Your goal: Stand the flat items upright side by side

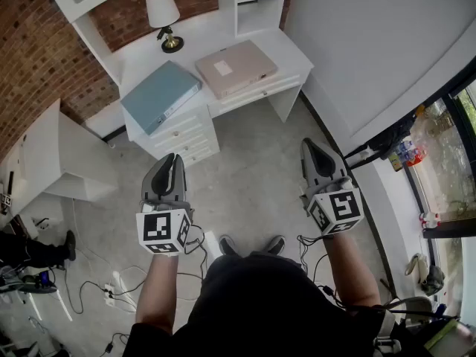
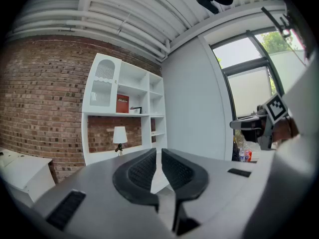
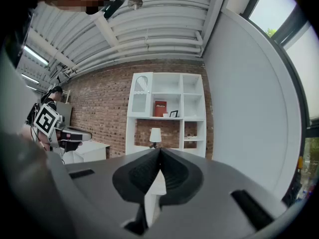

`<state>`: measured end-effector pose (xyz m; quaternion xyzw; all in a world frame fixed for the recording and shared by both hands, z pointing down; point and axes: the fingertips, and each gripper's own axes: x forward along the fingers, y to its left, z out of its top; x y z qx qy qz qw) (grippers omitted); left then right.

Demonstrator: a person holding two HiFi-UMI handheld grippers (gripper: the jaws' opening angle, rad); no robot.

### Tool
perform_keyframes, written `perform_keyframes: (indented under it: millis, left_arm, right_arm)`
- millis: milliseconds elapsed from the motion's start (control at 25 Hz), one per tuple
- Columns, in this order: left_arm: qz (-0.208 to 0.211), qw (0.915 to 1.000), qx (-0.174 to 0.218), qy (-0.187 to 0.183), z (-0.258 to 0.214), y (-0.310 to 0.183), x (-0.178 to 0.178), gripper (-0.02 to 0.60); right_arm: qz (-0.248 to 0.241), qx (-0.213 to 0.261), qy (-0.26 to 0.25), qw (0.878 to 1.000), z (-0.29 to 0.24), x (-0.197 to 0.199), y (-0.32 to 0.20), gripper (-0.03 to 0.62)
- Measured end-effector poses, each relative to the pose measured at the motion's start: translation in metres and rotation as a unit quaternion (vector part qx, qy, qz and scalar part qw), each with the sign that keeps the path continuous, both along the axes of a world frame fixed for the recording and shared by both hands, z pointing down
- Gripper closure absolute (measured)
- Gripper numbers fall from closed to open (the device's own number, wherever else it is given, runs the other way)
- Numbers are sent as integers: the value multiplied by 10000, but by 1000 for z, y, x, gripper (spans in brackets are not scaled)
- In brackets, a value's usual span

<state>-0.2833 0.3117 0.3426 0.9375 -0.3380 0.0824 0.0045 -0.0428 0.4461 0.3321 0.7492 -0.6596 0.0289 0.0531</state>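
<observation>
Blue binder, pink binder flat | left claw, right claw closed, outstretched

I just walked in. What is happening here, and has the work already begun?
A person stands back from the white desk, holding the left tongs and the right tongs out in front. Both are shut and empty. On the desk, a light blue flat folder and a pale pink flat folder lie flat side by side, near a small white-shaded table lamp. Neither folder is touched or upright yet, so the work has not begun.
</observation>
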Motion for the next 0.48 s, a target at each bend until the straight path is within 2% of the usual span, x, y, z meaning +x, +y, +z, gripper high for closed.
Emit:
perform_keyframes:
  millis: [360, 480]
  left_arm:
    - [226, 9997, -12, 15, 3, -25, -18, 557]
    - [416, 9991, -17, -35, 7, -29, -20, 557]
  right_arm:
    - [158, 61, -85, 9998, 1, -18, -25, 594]
    - [258, 84, -330, 9991, 8, -17, -33, 594]
